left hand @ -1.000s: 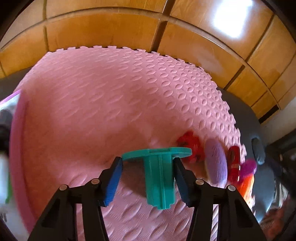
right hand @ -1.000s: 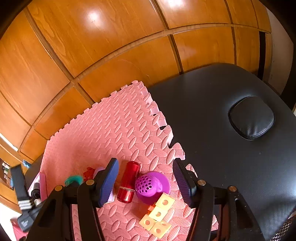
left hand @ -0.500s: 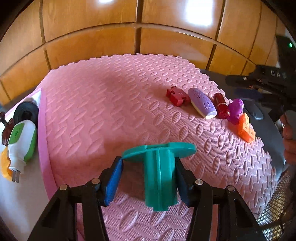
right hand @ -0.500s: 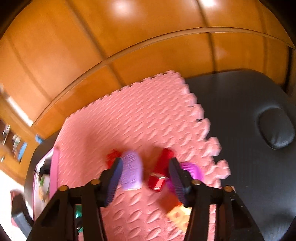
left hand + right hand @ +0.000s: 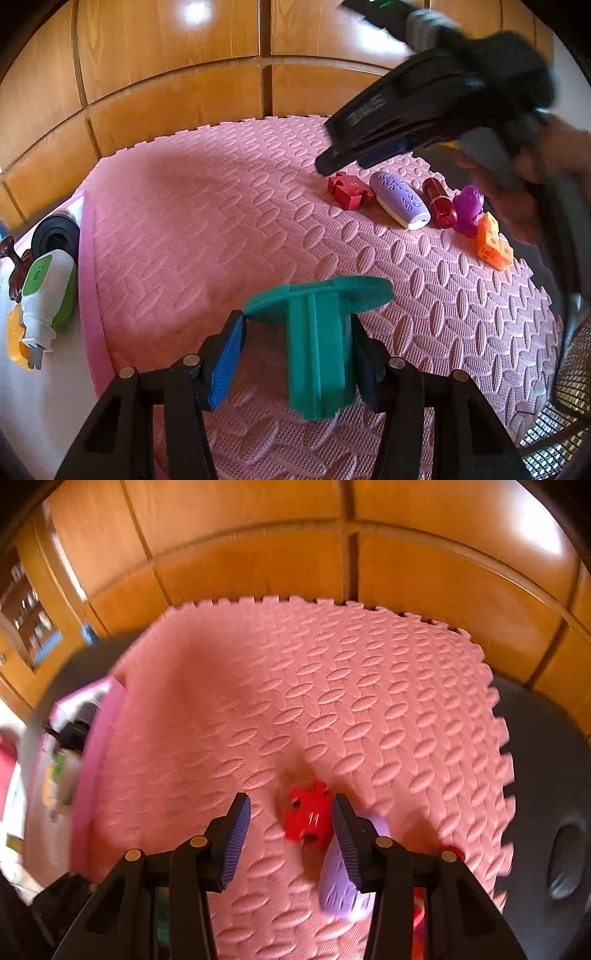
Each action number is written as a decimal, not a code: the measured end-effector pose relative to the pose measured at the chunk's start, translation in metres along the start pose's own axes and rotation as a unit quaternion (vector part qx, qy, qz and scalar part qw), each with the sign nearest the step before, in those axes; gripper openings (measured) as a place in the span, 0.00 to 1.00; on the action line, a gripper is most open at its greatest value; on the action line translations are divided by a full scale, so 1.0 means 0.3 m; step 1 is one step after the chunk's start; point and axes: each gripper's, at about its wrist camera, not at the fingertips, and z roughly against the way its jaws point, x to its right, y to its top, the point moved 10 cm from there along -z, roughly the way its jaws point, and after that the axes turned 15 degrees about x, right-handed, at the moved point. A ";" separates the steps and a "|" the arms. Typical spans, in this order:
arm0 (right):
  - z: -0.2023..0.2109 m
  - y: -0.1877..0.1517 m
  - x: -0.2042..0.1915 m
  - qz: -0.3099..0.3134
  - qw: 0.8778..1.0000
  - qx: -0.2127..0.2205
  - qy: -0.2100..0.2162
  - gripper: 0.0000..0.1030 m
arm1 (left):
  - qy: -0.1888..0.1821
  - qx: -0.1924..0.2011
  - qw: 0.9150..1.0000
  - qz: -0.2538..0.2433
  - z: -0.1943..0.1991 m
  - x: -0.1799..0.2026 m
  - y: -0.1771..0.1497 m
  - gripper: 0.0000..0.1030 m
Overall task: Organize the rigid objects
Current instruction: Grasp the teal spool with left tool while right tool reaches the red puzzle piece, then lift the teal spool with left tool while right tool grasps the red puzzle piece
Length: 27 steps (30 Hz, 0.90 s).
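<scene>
My left gripper [image 5: 297, 354] holds a teal flanged plastic piece [image 5: 317, 332] above the pink foam mat [image 5: 221, 221]. A row of toys lies at the mat's right: a red puzzle piece [image 5: 349, 191], a lilac oval case [image 5: 400, 201], a red cylinder [image 5: 439, 203], a purple figure [image 5: 469, 208] and orange-yellow blocks [image 5: 493, 242]. My right gripper [image 5: 291, 834] is open just above the red puzzle piece [image 5: 308, 818], with the lilac case [image 5: 343, 882] under its right finger. It also shows in the left wrist view [image 5: 373, 147], over the row.
A pink-rimmed tray [image 5: 86, 258] at the mat's left holds a green-white device [image 5: 48, 295], a black roll [image 5: 55, 232] and small items. Dark padded surface [image 5: 546, 775] lies right of the mat. Wooden panels [image 5: 166, 74] stand behind.
My right gripper swung left and down, from over the red cylinder to over the red puzzle piece. My left gripper still holds the teal piece; its view turned slightly right.
</scene>
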 end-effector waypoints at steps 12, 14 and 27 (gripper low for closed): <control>-0.043 -0.132 -0.127 0.088 0.993 -0.059 0.041 0.31 | -0.009 0.009 1.000 0.003 0.027 -0.009 -0.020 0.53; -0.015 -0.169 -0.160 0.098 0.992 -0.055 0.051 0.33 | -0.012 0.010 1.000 0.006 0.028 -0.012 -0.023 0.53; 0.086 -0.251 -0.147 0.065 0.995 0.031 0.065 0.33 | -0.004 0.016 1.000 -0.007 0.041 -0.005 -0.030 0.53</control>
